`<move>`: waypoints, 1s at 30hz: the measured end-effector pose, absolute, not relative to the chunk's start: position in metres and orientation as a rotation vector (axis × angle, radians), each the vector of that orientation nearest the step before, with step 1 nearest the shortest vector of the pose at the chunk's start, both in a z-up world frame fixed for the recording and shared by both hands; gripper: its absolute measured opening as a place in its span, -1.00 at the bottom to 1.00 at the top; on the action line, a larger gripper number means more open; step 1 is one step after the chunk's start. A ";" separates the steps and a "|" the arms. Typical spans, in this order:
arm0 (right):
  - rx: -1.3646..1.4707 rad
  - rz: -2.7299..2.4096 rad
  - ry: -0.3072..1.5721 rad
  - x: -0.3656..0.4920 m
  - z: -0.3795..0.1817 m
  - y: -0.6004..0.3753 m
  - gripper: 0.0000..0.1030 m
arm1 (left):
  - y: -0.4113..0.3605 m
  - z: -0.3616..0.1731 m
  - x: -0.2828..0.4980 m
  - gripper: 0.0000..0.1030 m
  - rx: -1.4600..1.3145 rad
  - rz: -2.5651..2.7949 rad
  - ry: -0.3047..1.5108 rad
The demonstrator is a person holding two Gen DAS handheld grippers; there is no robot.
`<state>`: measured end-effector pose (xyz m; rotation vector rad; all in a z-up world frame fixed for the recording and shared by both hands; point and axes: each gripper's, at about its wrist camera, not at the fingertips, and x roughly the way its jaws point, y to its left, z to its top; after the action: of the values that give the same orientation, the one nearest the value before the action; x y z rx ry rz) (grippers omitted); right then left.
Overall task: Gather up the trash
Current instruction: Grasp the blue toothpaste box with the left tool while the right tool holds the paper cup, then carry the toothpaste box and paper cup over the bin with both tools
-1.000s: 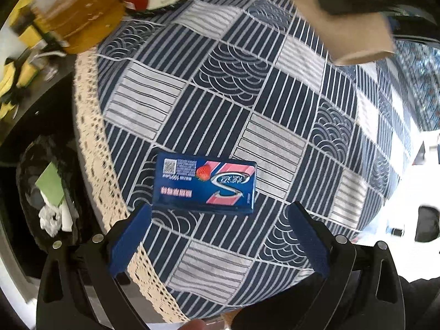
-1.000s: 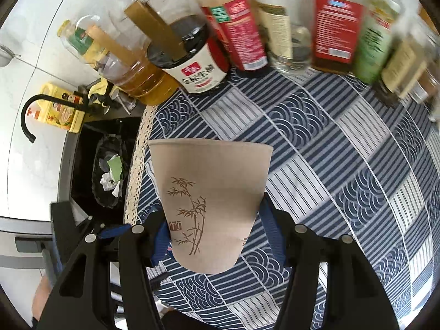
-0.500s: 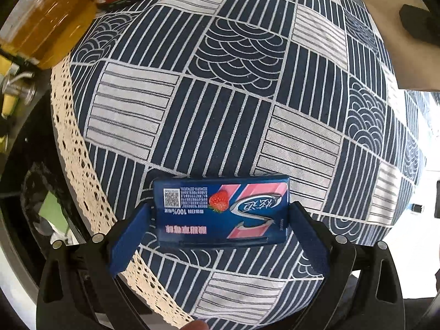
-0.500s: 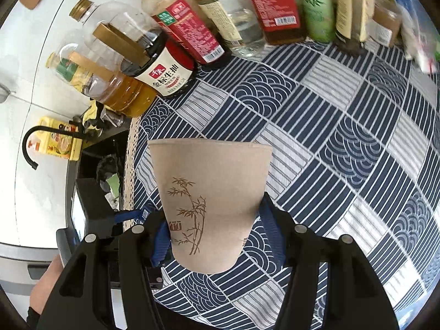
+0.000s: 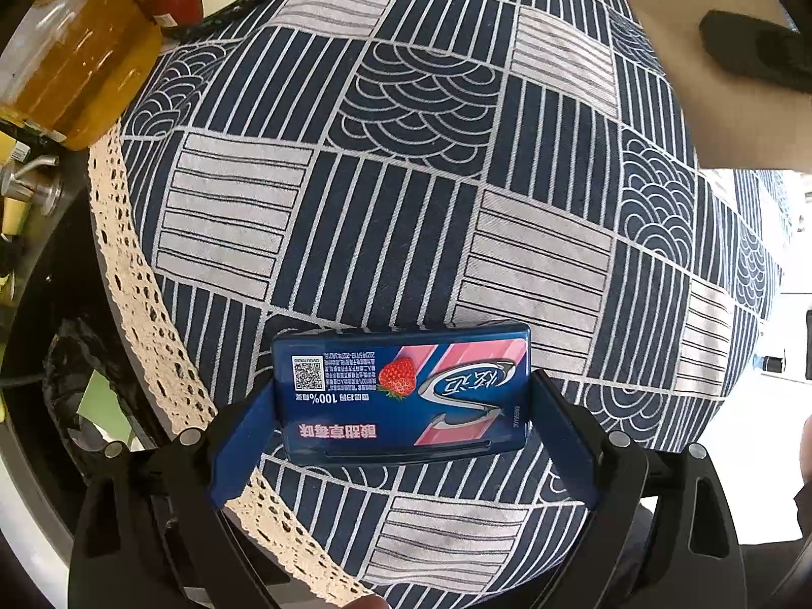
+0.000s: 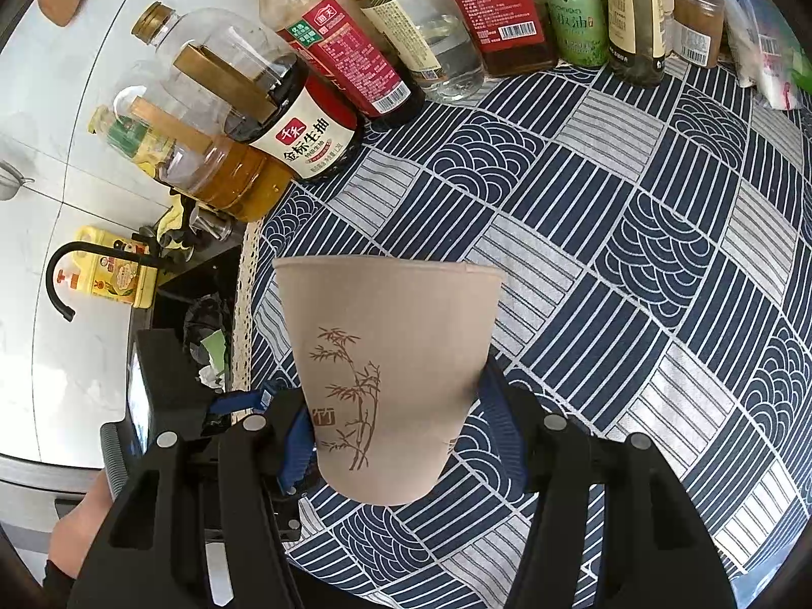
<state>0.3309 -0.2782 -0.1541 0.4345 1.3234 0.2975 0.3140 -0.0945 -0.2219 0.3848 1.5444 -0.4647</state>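
Observation:
A blue gum box [image 5: 401, 393] with a strawberry picture lies on the blue patterned tablecloth [image 5: 385, 193] near its lace edge. My left gripper [image 5: 401, 436] has its blue pads against both ends of the box. My right gripper [image 6: 391, 436] is shut on a brown paper cup [image 6: 385, 375] with a bamboo print and holds it above the cloth. The cup also shows at the top right of the left wrist view [image 5: 710, 51]. A black trash bag [image 6: 205, 330] with paper scraps sits in the sink left of the table.
Several sauce and oil bottles [image 6: 304, 116] stand along the back of the table. A big oil jug [image 5: 76, 56] stands at the back left corner. A black tap [image 6: 61, 279] and a yellow soap bottle [image 6: 111, 274] are by the sink.
My left gripper moved forward over the gum box and its pads closed onto the box's ends. My right gripper moved with the cup, still held.

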 end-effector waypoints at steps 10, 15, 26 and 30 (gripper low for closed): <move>0.394 0.338 1.350 0.336 -0.143 -0.265 0.14 | -0.080 -0.193 0.313 0.77 0.325 -0.423 1.519; 0.316 0.403 1.374 0.344 -0.127 -0.242 0.14 | -0.061 -0.169 0.306 0.77 0.242 -0.372 1.491; 0.086 0.573 1.409 0.357 -0.101 -0.149 0.14 | 0.006 -0.139 0.284 0.77 0.049 -0.215 1.424; 0.025 0.632 1.417 0.355 -0.100 -0.106 0.14 | 0.044 -0.131 0.276 0.77 0.002 -0.152 1.403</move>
<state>0.3553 -0.1059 -0.1003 0.0255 1.4173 0.6318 0.2760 0.0443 -0.1312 0.0016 1.4030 -0.1519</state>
